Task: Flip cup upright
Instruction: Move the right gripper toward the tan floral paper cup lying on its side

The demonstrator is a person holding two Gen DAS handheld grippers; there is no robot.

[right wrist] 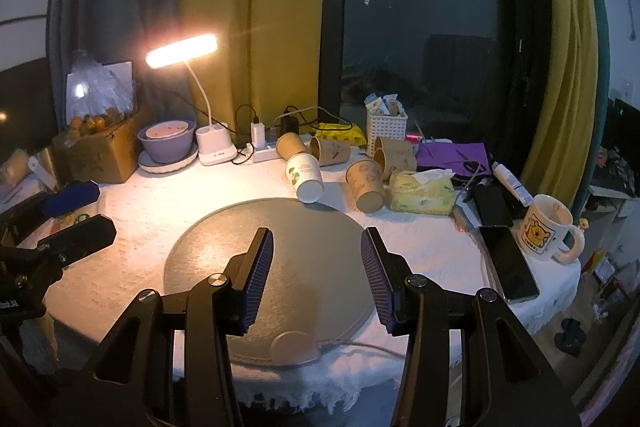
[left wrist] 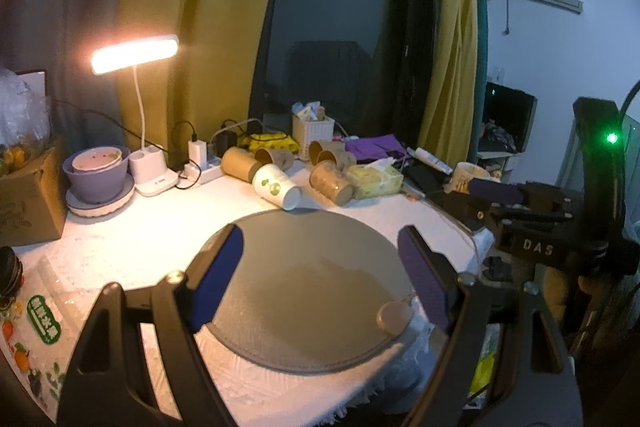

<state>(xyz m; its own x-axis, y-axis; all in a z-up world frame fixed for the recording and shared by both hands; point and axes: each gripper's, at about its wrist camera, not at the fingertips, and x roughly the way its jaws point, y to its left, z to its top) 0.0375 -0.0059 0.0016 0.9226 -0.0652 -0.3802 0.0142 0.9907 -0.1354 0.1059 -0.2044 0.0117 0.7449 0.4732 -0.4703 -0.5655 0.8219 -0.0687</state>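
Note:
A white paper cup with green print (left wrist: 276, 186) lies on its side at the far edge of the round grey mat (left wrist: 304, 291), base toward me; it also shows in the right wrist view (right wrist: 305, 176). Several brown paper cups (left wrist: 330, 182) lie on their sides around it, one (right wrist: 366, 183) just right of the white cup. My left gripper (left wrist: 320, 275) is open and empty over the mat. My right gripper (right wrist: 317, 275) is open and empty over the mat (right wrist: 280, 267), well short of the cups. The right gripper also shows at the right edge of the left wrist view (left wrist: 496, 197).
A lit desk lamp (right wrist: 182, 51), purple bowl (right wrist: 166, 141), power strip (right wrist: 266, 153), white basket (right wrist: 386, 127), tissue pack (right wrist: 422, 191), bear mug (right wrist: 546, 227) and phone (right wrist: 508, 263) ring the table. A cardboard box (left wrist: 28, 195) stands at the left. A mat cable puck (right wrist: 294, 347) sits near the front edge.

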